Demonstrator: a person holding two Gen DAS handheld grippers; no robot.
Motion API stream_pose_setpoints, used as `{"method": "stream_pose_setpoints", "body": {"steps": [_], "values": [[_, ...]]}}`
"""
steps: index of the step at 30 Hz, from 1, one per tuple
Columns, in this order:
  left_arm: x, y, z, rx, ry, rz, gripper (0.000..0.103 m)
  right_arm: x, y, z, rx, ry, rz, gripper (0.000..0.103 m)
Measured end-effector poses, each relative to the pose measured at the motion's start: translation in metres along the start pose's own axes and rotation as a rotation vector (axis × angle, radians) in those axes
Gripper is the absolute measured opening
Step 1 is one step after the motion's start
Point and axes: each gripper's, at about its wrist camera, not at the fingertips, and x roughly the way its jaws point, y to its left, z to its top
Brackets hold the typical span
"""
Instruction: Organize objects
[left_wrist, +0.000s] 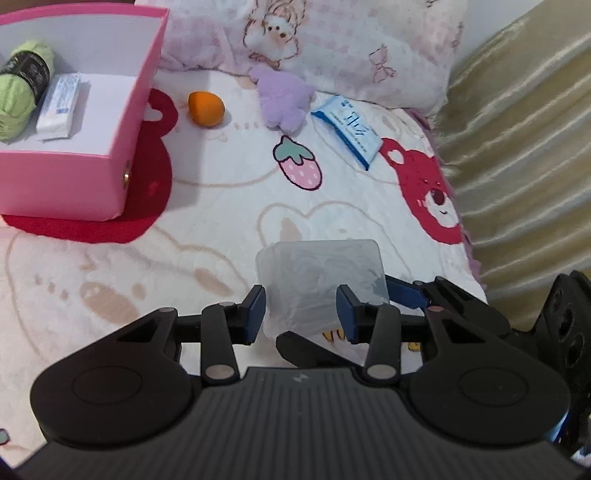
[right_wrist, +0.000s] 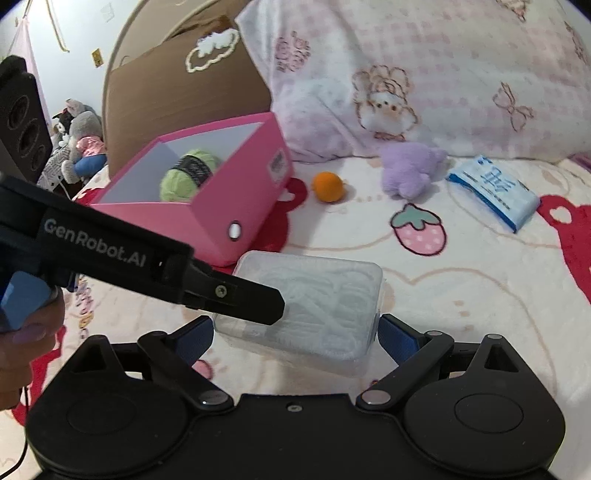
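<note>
A translucent plastic box of white coiled contents hangs just above the bed, held by both grippers. My left gripper is shut on its near left end; one of its black fingers lies across the box's top. My right gripper is shut on the box, its blue pads pressing the two short sides. The open pink box stands to the left, with green yarn and a white packet inside.
On the cartoon blanket lie an orange ball, a purple plush and a blue-white pack, below a pink pillow. A cardboard box stands behind the pink box. Golden fabric lines the right edge.
</note>
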Motion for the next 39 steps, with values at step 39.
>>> {"method": "stream_pose_setpoints", "body": {"steps": [39], "values": [[-0.137, 0.02, -0.011, 0.088, -0.105, -0.033, 0.038, -0.058, 0.097, 0.049, -0.17, -0.041, 0.017, 0.085]]}}
